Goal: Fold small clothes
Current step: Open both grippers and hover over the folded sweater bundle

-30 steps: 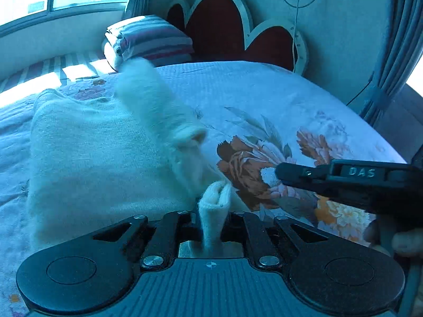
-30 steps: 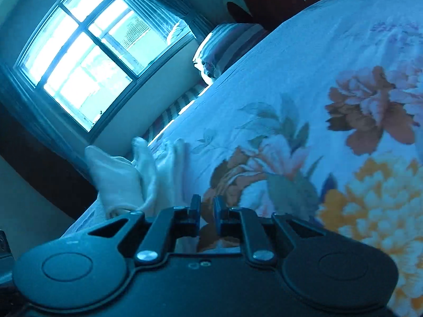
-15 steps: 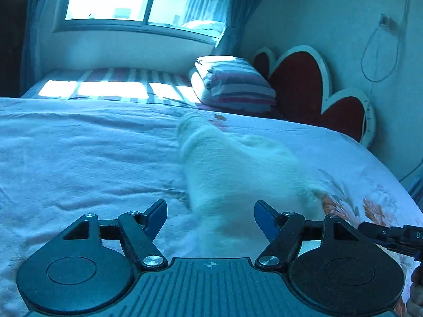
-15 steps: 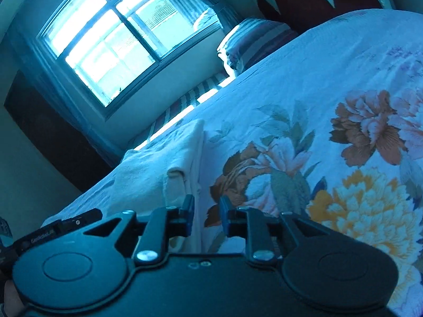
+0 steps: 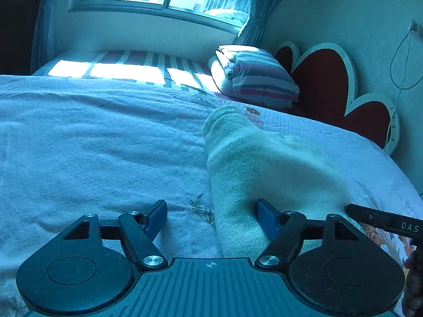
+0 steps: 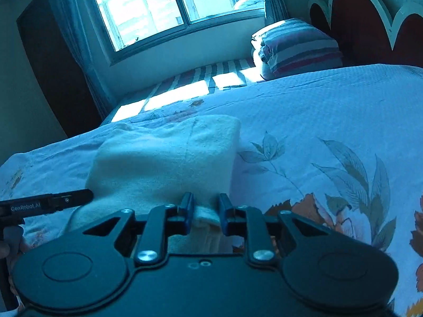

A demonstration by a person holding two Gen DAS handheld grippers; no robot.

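Note:
A cream knitted garment (image 5: 264, 163) lies folded on the pale floral bed cover (image 5: 92, 145). My left gripper (image 5: 210, 207) hangs low over its left edge; the jaws are opening wide, and the blue right pad (image 5: 265, 216) rests against the knit without pinching it. In the right wrist view the garment (image 6: 164, 158) lies straight ahead. My right gripper (image 6: 205, 204) stands at its near edge, jaws narrowly apart, with a lip of the cloth between the pads. One finger of the left gripper (image 6: 53, 200) shows at the left.
A folded striped quilt (image 5: 259, 74) sits at the head of the bed beside a red heart-shaped headboard (image 5: 330, 79). A window (image 6: 158, 8) with curtains lies beyond a striped sunlit strip. The floral cover (image 6: 330, 111) spreads to the right of the garment.
The left gripper has let go of the cloth fold it held, opened wide and swung left. The garment now lies folded flat. The right gripper rolled level and moved to the garment's near edge.

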